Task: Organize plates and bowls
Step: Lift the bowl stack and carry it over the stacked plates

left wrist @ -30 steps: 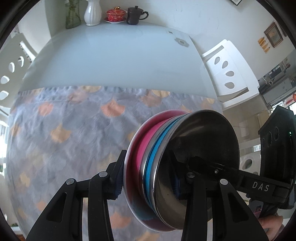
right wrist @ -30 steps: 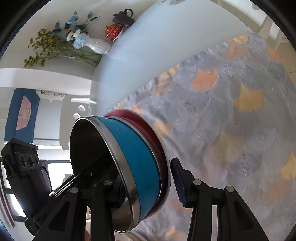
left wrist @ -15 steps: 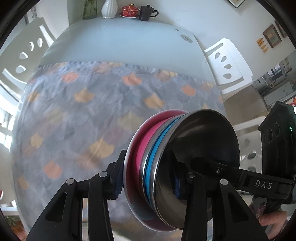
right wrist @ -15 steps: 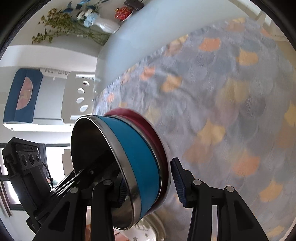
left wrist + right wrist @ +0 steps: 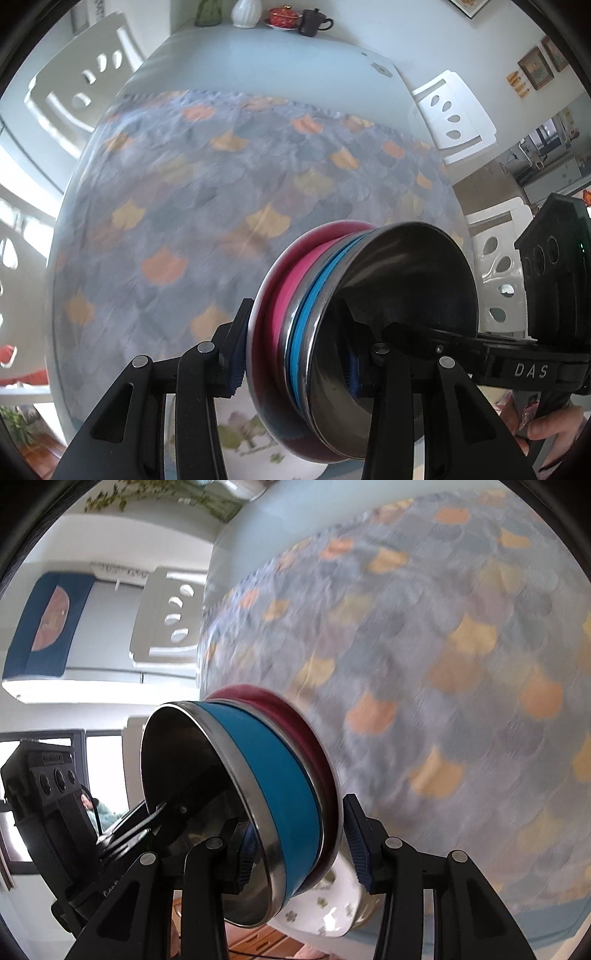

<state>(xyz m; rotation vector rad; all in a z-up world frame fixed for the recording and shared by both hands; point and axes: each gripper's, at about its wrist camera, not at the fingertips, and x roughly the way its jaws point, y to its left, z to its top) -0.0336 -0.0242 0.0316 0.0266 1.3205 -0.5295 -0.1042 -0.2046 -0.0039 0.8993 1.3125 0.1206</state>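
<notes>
A nested stack hangs over the table's near edge: a steel-lined blue bowl (image 5: 301, 332) (image 5: 280, 786) sits inside a pink bowl (image 5: 277, 295) (image 5: 295, 716). My left gripper (image 5: 295, 362) is shut on the stack's wall, one finger inside the steel hollow and one against the pink outside. My right gripper (image 5: 301, 849) is shut on the opposite wall in the same way. Each gripper shows in the other's view: the right gripper (image 5: 406, 328) at the right, the left gripper (image 5: 166, 808) at the left. A white flowered dish (image 5: 325, 904) (image 5: 251, 432) lies under the stack, mostly hidden.
A grey cloth (image 5: 221, 221) with orange scale shapes covers the near part of the white table (image 5: 277, 62). At the far end stand a white vase (image 5: 245, 13), a red lidded cup (image 5: 282, 16) and a dark mug (image 5: 312, 22). White chairs (image 5: 450, 118) flank the table.
Both grippers have carried the bowl stack back from the table's middle toward its near edge. The flowered dish has come into view below. Both grips look unchanged.
</notes>
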